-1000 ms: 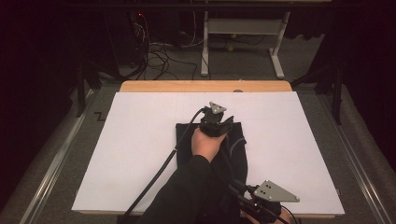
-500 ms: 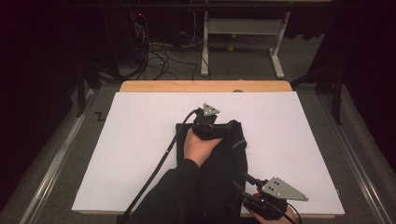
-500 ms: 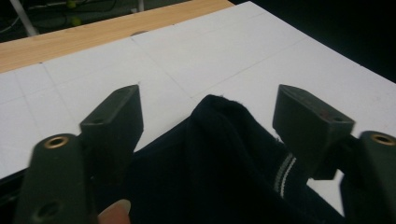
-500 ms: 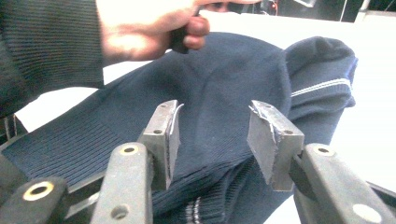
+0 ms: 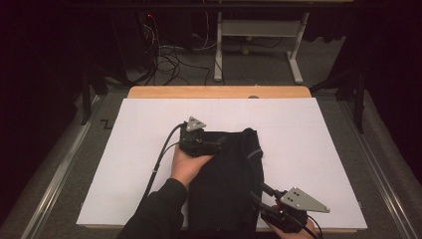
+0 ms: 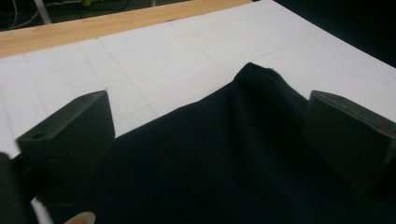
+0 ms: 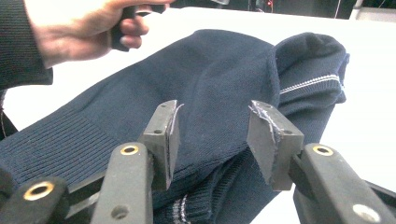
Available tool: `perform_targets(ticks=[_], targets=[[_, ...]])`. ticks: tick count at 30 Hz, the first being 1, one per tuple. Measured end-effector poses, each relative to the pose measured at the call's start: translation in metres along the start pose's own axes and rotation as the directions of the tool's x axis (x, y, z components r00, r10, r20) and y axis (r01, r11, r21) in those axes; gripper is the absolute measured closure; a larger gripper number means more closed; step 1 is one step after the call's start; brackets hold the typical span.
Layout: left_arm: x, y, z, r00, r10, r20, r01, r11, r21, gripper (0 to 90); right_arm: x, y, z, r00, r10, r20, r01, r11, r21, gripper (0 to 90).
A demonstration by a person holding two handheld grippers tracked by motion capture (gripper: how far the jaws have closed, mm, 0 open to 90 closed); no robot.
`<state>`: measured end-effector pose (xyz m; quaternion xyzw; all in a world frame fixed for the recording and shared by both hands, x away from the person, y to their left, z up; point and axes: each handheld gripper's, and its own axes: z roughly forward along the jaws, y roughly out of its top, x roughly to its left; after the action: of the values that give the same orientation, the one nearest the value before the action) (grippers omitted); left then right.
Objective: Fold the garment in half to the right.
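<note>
– While the left gripper (image 5: 219, 143) hangs over the far left corner of the dark knit garment (image 5: 226, 189), what are its jaws doing?

– They have just been opening and now stand wide apart. Cloth lies below and between them, but neither pad presses on it. To me that looks like a release after laying a fold.

– Where is the garment?

– It lies folded in a long strip on the white sheet (image 5: 308, 139), running from the middle of the table to the near edge. A small peak of fabric (image 6: 254, 74) stands up at its far end, just right of that gripper.

– How do I finish the step well?

– I would lift the left gripper straight off so that the jaws do not drag the top layer, then press the peak flat before folding again.

– And the right gripper (image 5: 258, 193)?

– It sits at the near right edge. Its jaws have also just been opening, and they stand partly apart with the knit between the pads (image 7: 164, 135), not pinched. The striped hem (image 7: 310, 81) lies beyond, on the right.

– What should I watch for there?

– The layers are stacked at that edge, so I would close on all of them together. Catching only the top one will probably pull the fold askew.
</note>
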<state>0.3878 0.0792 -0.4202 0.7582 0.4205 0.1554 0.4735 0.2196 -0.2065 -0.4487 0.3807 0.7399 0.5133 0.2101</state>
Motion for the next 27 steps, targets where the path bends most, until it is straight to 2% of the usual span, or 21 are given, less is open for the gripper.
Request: perform_targets(ticks=[6,11,14,17,19,22,24,27], targets=[[0.010,-0.014,-0.031,0.9996,0.025,0.013,-0.024,0.9992,-0.032,0.0,-0.001,0.000,0.001,1.0000,-0.001,0.003,0.001,1.000,0.003,56.5],[0.023,-0.038,-0.067,0.9996,0.028,-0.011,-0.028,0.9984,-0.050,0.0,-0.001,0.001,0.004,1.0000,-0.003,-0.001,0.003,1.000,0.005,60.1],[0.031,-0.056,-0.088,0.9978,0.052,-0.041,-0.053,0.9981,-0.032,0.0,-0.002,0.005,0.008,1.0000,0.004,-0.002,-0.004,1.000,0.003,61.4],[0.038,-0.073,-0.112,0.9970,0.054,-0.055,-0.056,0.9979,-0.033,0.0,-0.006,0.014,0.015,0.9998,0.016,-0.008,-0.016,1.000,0.002,68.7],[0.043,-0.084,-0.126,0.9969,0.043,-0.067,-0.046,0.9982,-0.038,0.0,-0.010,0.021,0.021,0.9997,0.018,-0.017,-0.018,1.000,0.008,78.6],[0.049,-0.096,-0.142,0.9959,0.021,-0.088,-0.027,0.9975,-0.065,0.0,-0.016,0.033,0.039,0.9999,0.002,-0.012,-0.001,0.998,0.063,90.0],[0.052,-0.103,-0.147,0.9940,0.021,-0.108,-0.029,0.9967,-0.076,0.0,-0.021,0.041,0.054,1.0000,-0.008,0.004,0.008,0.995,0.096,90.0],[0.059,-0.112,-0.149,0.9938,0.011,-0.111,-0.020,0.9969,-0.076,0.0,-0.026,0.048,0.074,0.9988,-0.029,0.040,0.023,0.989,0.149,90.0]])
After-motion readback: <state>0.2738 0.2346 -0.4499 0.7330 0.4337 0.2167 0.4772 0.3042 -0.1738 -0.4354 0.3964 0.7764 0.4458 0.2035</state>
